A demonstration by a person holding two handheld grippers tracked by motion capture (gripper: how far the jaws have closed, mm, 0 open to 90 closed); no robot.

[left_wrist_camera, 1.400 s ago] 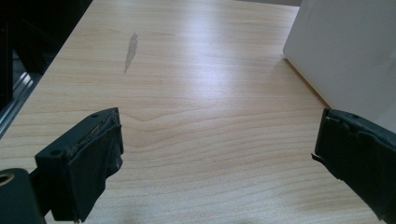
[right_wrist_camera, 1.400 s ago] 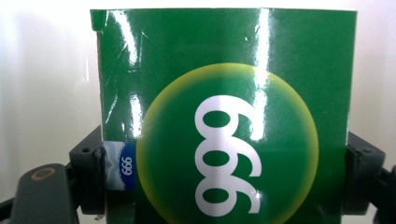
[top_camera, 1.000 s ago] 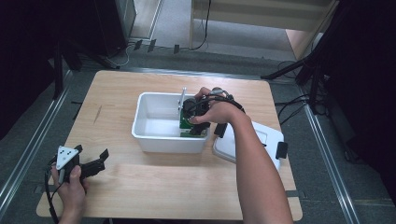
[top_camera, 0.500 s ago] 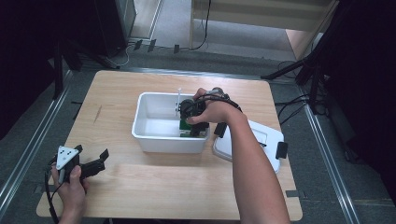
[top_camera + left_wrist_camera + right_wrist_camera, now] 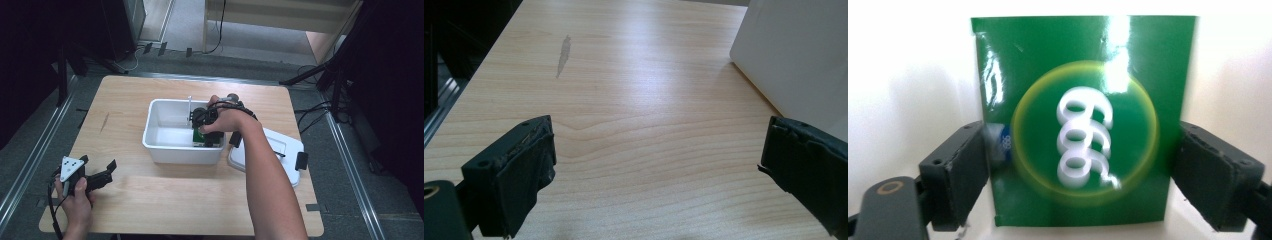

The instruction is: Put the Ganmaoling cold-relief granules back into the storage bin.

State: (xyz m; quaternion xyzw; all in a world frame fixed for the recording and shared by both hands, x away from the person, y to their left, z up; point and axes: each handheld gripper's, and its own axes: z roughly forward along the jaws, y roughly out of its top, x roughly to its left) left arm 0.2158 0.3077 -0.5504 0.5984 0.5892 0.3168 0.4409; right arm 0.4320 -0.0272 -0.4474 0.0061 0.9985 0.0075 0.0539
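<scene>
A glossy green box (image 5: pixel 1078 75) with a yellow ring and white numerals stands between the jaws of my right gripper (image 5: pixel 1083 134); both pads touch its sides. In the high view this right gripper (image 5: pixel 204 131) reaches down into the white plastic tub (image 5: pixel 170 147) at the table's middle, and the green box (image 5: pixel 198 136) sits at the tub's right end. My left gripper (image 5: pixel 97 164) rests near the front left corner of the table, open, with bare wood between its jaws. The left gripper (image 5: pixel 656 145) faces the tub's outer wall (image 5: pixel 794 55).
The tub's white lid (image 5: pixel 280 150) lies flat to the right of the tub, with black clips at its edges. A thin white stick (image 5: pixel 189 107) stands up at the tub's far wall. Metal rails run along both sides of the wooden table (image 5: pixel 125 110).
The right hand has shifted only slightly over the tub with the green box in its jaws. The left hand has kept still.
</scene>
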